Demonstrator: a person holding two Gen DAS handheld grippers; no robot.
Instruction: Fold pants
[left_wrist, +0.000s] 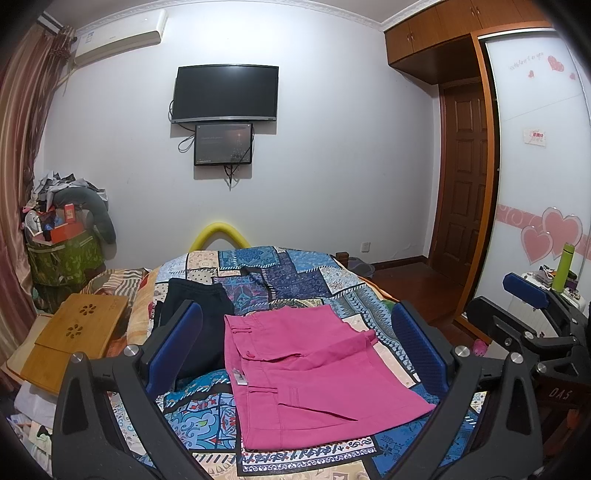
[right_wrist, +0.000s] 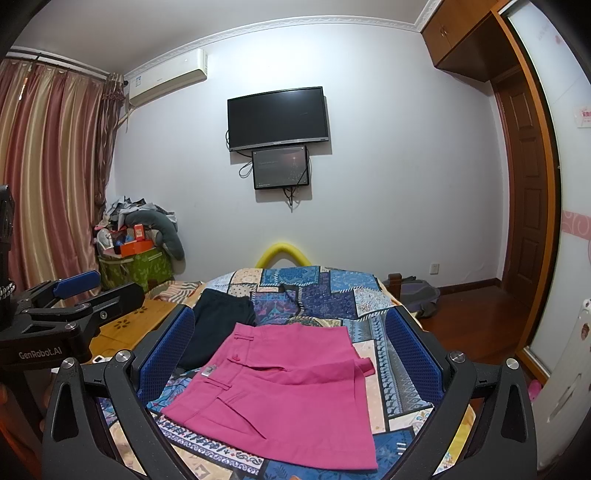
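**Pink pants lie on the bed, both claws held above them**

The big bed (left_wrist: 325, 275) has a patchwork cover in blue, white and tan. It fills the lower middle of both views.

The pink pants (left_wrist: 314, 373) lie flat on that cover, near the close end of the bed. They look short and wide, with the waistband on the left side and a leg cuff sticking out on the right. It looks like they may be folded over once already, with one layer on top of another, but I cannot be sure. They are not yet a small, neat bundle, so I think there is more folding left to do.

A dark piece of clothing (left_wrist: 199, 325) lies just beside the pink pants, on their left and a bit farther back.

The left claw (left_wrist: 297, 352) is spread wide and holds nothing. It hangs above the pants, not touching them. In its view the pants sit between its two blue fingers.

The right claw (right_wrist: 291, 360) is spread wide too, with nothing in it. It also hangs over the pants, and they lie between its fingers and below them.
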